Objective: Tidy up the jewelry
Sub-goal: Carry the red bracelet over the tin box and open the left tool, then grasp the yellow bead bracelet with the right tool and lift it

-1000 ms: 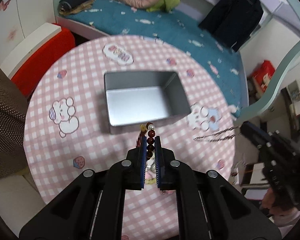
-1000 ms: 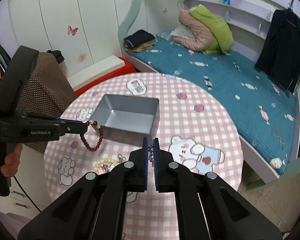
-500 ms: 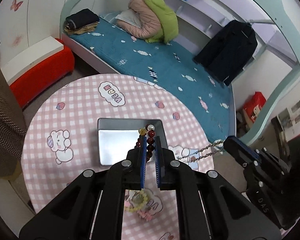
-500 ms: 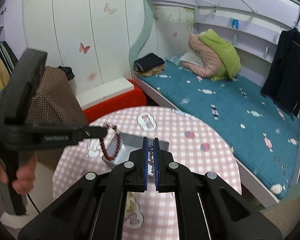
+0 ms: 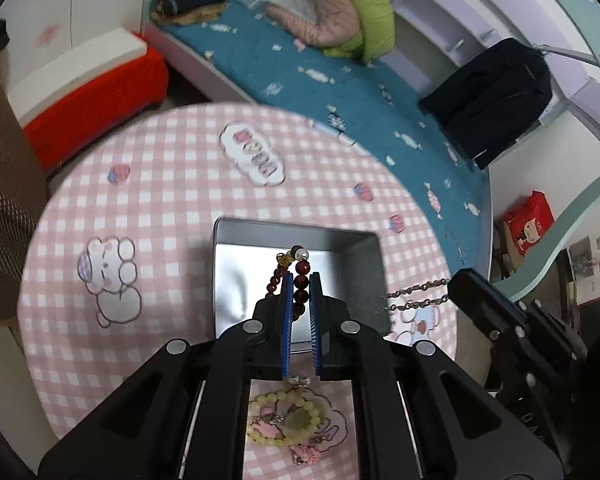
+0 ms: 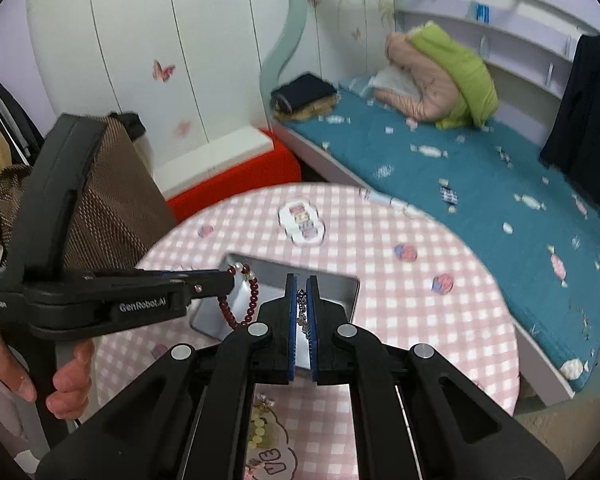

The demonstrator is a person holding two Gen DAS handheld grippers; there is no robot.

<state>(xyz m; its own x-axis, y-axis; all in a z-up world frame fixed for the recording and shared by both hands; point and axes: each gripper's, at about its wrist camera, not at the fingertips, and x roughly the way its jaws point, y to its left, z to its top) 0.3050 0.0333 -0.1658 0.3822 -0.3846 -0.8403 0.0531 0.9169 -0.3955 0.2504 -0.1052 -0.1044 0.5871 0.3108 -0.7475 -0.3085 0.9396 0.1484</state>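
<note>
My left gripper [image 5: 301, 280] is shut on a dark red bead bracelet [image 5: 300, 276] and holds it above the open grey metal tin [image 5: 236, 280] on the round pink checked table [image 5: 160, 184]. In the right wrist view the bracelet [image 6: 246, 302] hangs from the left gripper [image 6: 230, 278] over the tin's [image 6: 350, 292] left end. My right gripper [image 6: 301, 282] is shut on a silver chain [image 6: 302, 312], above the tin's near right side; the chain [image 5: 416, 296] trails from it in the left wrist view.
A pale yellow bead bracelet with pink charms [image 5: 286, 424] lies on the table near the front edge. A bed with a teal cover [image 6: 480, 184], a red bench [image 5: 92, 96] and a brown chair cover [image 6: 108, 200] surround the table.
Both grippers have moved in over the tin with their jewelry. The red bracelet now hangs over the tin's inside, and the chain has come to the tin's right side.
</note>
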